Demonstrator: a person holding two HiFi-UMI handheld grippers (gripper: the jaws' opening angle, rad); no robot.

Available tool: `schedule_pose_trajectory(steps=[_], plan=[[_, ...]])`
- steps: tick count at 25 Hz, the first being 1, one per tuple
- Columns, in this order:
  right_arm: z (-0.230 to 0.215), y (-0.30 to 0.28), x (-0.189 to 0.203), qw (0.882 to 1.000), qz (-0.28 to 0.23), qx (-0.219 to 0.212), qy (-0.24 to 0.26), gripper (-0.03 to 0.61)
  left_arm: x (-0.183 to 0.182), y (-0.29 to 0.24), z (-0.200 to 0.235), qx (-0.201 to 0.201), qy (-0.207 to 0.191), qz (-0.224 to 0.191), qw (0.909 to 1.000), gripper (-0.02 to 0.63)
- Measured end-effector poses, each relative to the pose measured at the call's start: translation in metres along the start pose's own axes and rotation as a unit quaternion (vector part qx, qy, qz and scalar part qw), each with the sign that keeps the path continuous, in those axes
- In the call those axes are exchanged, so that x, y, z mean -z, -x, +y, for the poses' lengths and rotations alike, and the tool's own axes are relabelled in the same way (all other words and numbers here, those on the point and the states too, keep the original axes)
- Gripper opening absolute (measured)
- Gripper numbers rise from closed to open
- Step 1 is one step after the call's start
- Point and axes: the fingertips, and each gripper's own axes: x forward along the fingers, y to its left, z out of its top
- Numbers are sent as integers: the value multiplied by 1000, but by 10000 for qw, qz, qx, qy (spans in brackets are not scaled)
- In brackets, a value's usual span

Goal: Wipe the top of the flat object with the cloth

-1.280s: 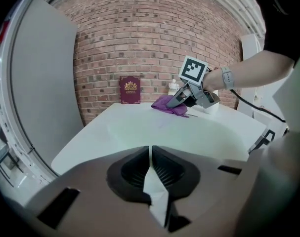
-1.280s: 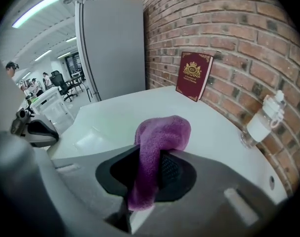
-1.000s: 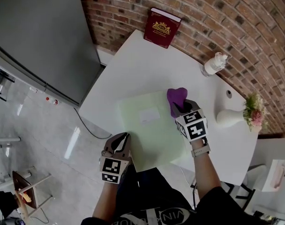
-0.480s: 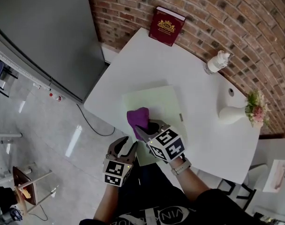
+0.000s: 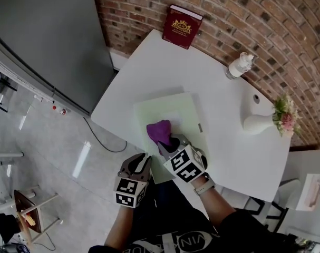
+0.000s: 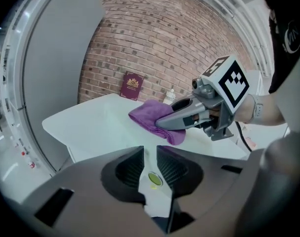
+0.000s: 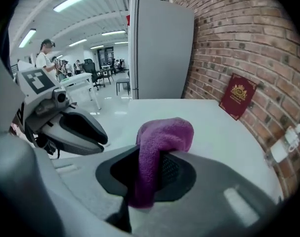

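White table, pale green flat object near its front edge, red book at far edge, perhaps leaning on the wall, white bottle, white vase at right.

The cloth in the right claw is purple, one plain colour without any pattern. The flat object under the claw is very pale green. The bench is plain white. The right claw itself is grey and carries a pattern of black squares on white. Far beyond the claw, a book is dark red with a gold emblem, and the wall is red-brown brick with pale joints. To the right of the claw, a vase is white, and its flowers are pink with some green.
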Motion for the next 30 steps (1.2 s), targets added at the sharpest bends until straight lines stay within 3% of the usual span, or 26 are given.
schedule_pose_trajectory(steps=[11, 20, 24, 26, 30], plan=[[-75, 46, 67, 9921, 209, 762, -975, 69, -1, -1, -1, -8, -60, 70, 10000, 77], [-116, 73, 101, 9801, 370, 1591, -1127, 69, -1, 0, -1, -13, -27, 70, 10000, 77], [-129, 91, 102, 9708, 464, 2221, -785, 69, -4, 2, -1, -47, -63, -8, 10000, 77], [-115, 97, 89, 9736, 218, 2146, -752, 69, -11, 7, 3, -111, -51, -186, 9998, 77], [-57, 95, 58, 9845, -486, 1213, -1171, 69, -18, 8, 13, -194, 57, -256, 9995, 77]])
